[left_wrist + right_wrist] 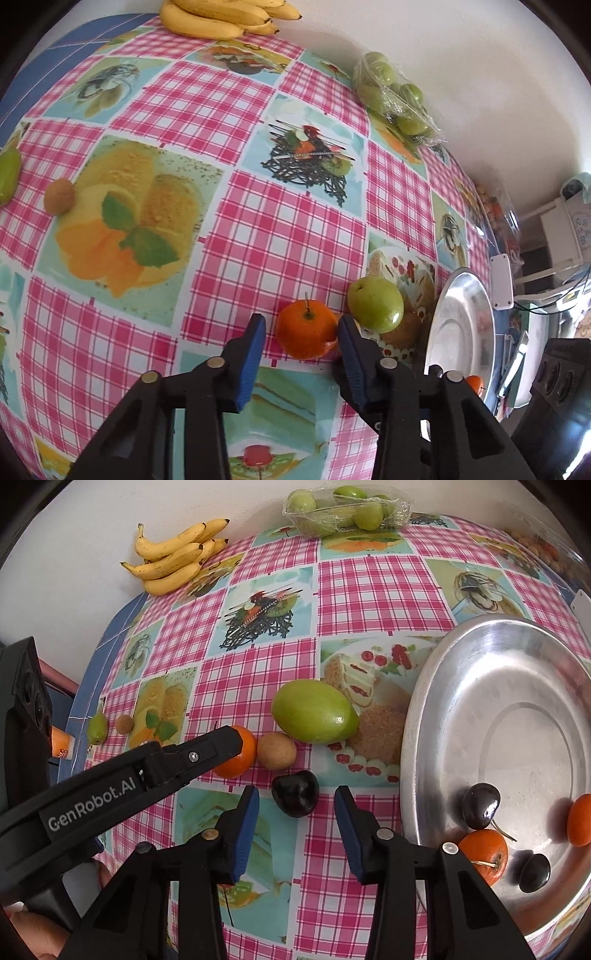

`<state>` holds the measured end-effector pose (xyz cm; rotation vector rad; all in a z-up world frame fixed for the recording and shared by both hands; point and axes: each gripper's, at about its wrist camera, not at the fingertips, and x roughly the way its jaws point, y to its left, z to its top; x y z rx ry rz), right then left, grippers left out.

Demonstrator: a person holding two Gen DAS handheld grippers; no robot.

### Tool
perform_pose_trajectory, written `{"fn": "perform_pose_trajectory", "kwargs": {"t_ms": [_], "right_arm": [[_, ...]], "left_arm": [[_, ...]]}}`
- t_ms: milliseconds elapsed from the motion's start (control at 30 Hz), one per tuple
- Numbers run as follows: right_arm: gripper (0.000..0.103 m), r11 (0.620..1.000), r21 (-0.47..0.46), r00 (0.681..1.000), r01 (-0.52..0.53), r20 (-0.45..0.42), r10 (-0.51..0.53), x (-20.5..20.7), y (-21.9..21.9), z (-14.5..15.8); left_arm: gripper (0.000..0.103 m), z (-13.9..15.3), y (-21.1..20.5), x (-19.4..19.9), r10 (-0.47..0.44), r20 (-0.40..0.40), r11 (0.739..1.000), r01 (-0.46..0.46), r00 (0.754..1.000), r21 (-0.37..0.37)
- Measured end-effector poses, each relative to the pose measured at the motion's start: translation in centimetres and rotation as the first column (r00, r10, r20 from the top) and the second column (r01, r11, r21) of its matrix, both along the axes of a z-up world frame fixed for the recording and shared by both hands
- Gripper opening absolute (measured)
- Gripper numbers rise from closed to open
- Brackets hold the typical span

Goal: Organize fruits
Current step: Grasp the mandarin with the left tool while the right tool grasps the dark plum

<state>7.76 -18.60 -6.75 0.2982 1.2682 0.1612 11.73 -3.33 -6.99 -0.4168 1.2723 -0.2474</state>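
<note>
Pick-up step, both hands at once. Left tool (301, 332) brackets the mandarin (307, 329) on the counter (258, 236): right pad touching, left pad apart, so not yet clamped. Right tool (295, 812) stands apart around the dark plum (295, 793), no contact. Steel tray (461, 686) lies at 3 o'clock. Next: squeeze, lift, carry to the tray.

Both views are evenly and brightly lit by soft daylight; shadows under the fruit are short and faint. Strong fisheye bulging is seen, with black vignetted corners. Glare is thrown off the round silver metal tray (436, 716) and the clear plastic-wrapped pack of green fruit (347, 511). Edges are softened; centres stay sharp.
</note>
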Motion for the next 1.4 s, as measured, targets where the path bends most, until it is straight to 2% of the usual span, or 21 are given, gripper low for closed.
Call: {"fn": "perform_pose_trajectory", "kwargs": {"t_ms": [233,500,700,867,1000,1267,1400], "right_arm": [[0.028,1.000,-0.003,1.000,-0.002,-0.011,0.002,0.3,0.3,-0.4],[0.028,1.000,0.000,1.000,0.006,-0.008,-0.006,0.4,0.4,-0.6],[0.028,1.000,0.014,1.000,0.014,-0.010,-0.014,0.6,0.2,-0.8],[0.028,1.000,0.017,1.000,0.015,-0.012,-0.015,0.5,0.2,-0.8],[0.029,0.999,0.029,1.000,0.018,-0.015,-0.018,0.5,0.2,-0.9],[0.030,0.999,0.027,1.000,0.016,-0.017,-0.015,0.5,0.2,-0.8],[0.030,1.000,0.018,1.000,0.008,-0.016,-0.008,0.6,0.4,-0.8]], "left_arm": [[0.037,0.1,-0.6,0.2,-0.023,0.011,1.000,0.023,1.000,0.010],[0.037,0.0,-0.7,0.2,-0.024,0.015,1.000,0.024,1.000,0.011],[0.040,-0.5,-0.5,0.4,-0.004,-0.003,1.000,0.004,1.000,-0.027],[0.039,-0.3,-0.9,0.2,-0.027,0.007,1.000,0.027,1.000,-0.005],[0.038,-0.4,-0.5,0.3,-0.011,-0.002,1.000,0.011,1.000,-0.020],[0.038,0.3,0.7,0.2,0.039,0.008,0.999,-0.039,0.999,0.017],[0.038,0.6,1.3,0.2,0.058,0.006,0.998,-0.058,0.998,0.014]]}}
